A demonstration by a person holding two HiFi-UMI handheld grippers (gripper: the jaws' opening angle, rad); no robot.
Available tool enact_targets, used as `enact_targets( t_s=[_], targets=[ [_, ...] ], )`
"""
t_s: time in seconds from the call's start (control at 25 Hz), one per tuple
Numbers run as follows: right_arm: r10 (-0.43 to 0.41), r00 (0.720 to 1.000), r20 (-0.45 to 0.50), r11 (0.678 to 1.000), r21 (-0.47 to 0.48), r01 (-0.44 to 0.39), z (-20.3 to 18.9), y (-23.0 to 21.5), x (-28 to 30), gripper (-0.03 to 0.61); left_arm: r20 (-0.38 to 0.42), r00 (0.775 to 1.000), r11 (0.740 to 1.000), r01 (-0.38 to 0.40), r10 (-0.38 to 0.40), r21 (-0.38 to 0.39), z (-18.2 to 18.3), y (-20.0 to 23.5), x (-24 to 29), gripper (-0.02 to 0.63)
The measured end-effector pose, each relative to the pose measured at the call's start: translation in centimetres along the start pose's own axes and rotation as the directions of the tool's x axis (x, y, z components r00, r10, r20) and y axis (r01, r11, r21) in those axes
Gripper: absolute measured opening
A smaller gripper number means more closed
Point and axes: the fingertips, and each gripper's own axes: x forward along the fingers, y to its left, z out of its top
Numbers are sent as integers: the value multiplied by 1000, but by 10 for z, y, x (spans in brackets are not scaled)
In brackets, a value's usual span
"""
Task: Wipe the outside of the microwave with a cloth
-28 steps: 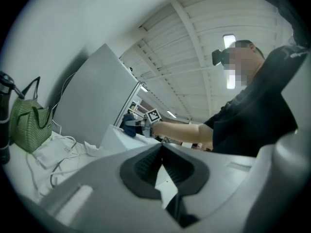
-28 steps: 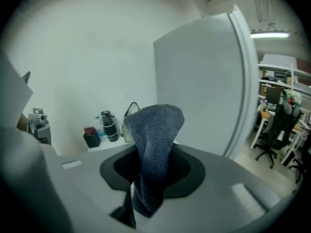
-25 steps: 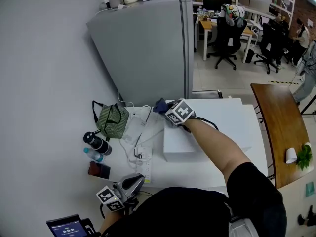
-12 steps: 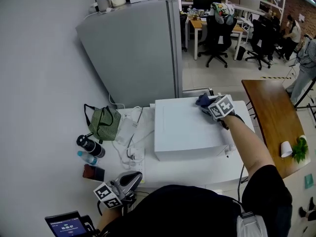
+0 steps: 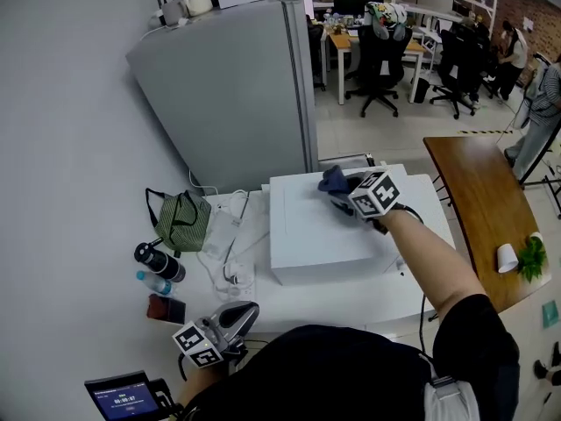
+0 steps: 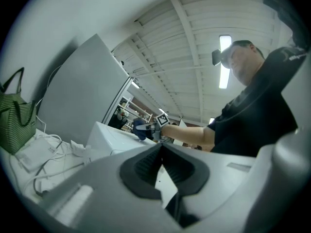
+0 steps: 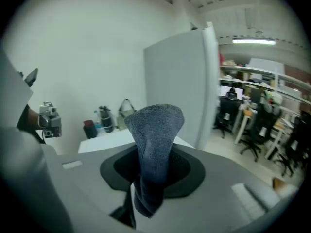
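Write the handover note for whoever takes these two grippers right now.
Right gripper: shut on the blue-grey cloth, which sits at the back of the microwave top panel.
Left gripper: shut, empty, held low near the person's body, away from the microwave.
Done: cloth picked up and brought to the top panel. The pictures do not show how much of the top is already wiped.
Left: probably finish the top, then the sides and front.
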Motion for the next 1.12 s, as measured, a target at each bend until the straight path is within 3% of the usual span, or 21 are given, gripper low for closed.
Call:
enact_targets(
  t_s=[0.08, 0.16, 0.32, 0.52, 0.68, 0.8, 0.92, 1.04, 1.12],
  targets=[
    [141, 990, -9, 985, -96, -141, 30, 79, 58, 110, 6, 1000, 1000, -6, 6, 1, 3, 2, -7, 3],
    [222, 973, -63, 963, -140, -229, 35, 133, 107, 110, 12, 1000, 1000, -14, 14, 1, 3, 4, -15, 3],
    [235, 963, -128, 947, -191, -257, 28, 164, 145, 110, 7, 999, 999, -32, 32, 5, -3, 10, -24, 3],
    [151, 974, -172, 981, -96, -169, -22, 93, 91, 109, -2, 1000, 1000, -21, 21, 10, 0, 10, -19, 3],
    [-15, 988, -156, 1000, 9, 17, -63, 2, -18, 109, -6, 1000, 999, 27, -27, 18, 6, 6, 0, 3],
    [-159, 968, -196, 982, 69, 175, -120, -75, -89, 109, -15, 998, 998, 60, -60, 20, 4, 4, 15, 3],
    [-256, 944, -209, 948, 137, 288, -154, -120, -141, 107, -26, 996, 997, 81, -81, 17, -1, 1, 28, 3],
    [-271, 948, -169, 943, 152, 296, -144, -118, -145, 109, -33, 996, 996, 88, -88, 12, -2, 0, 32, 3],
    [-184, 979, -93, 972, 128, 195, -104, -79, -115, 109, -31, 996, 996, 84, -84, 14, -2, 0, 28, 3]
  ],
)
